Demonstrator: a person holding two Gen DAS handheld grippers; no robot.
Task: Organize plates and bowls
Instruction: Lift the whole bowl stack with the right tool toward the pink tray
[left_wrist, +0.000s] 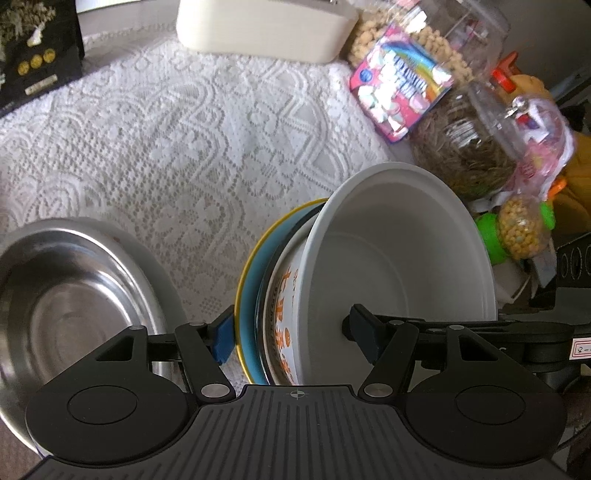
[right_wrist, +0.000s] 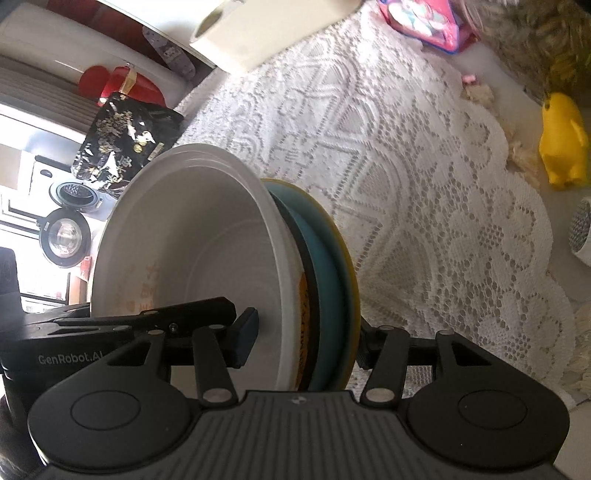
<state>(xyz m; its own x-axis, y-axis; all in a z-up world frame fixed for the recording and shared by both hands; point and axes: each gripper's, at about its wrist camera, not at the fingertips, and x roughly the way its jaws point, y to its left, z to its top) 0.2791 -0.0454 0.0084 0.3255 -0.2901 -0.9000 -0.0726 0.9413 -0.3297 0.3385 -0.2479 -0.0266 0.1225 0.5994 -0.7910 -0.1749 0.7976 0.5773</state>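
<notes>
- Both claws are clamped across the same stack: a white bowl (left_wrist: 399, 254) sitting in a blue plate (left_wrist: 248, 291) with a yellow rim. The left claw (left_wrist: 291, 338) has one finger inside the bowl and one behind the plate, and the right claw (right_wrist: 306, 341) does the same from the opposite side.
- The stack is held up on edge between the fingers, not flat. If either grip eases off, I'd bet the bowl slides out of the plate first, since nothing but the squeeze holds the two together.
- The bowl looks thin and plasticky with orange print on the wall, so a hard squeeze could flex it and pop it loose.
- Two hands on one stack means any mismatch in pull could twist it and lever the plate out from behind a finger.
- A steel bowl (left_wrist: 70, 295) sits on a pale plate just left of the left claw. Swinging the stack that way could clip its rim.
- To the right of the left claw there's a crowd of jars (left_wrist: 469, 147) and a candy bag (left_wrist: 400, 90), easy to knock over.
- The lace cloth (right_wrist: 424, 192) on the worktop ahead of both claws could snag a plate edge on set-down.
</notes>
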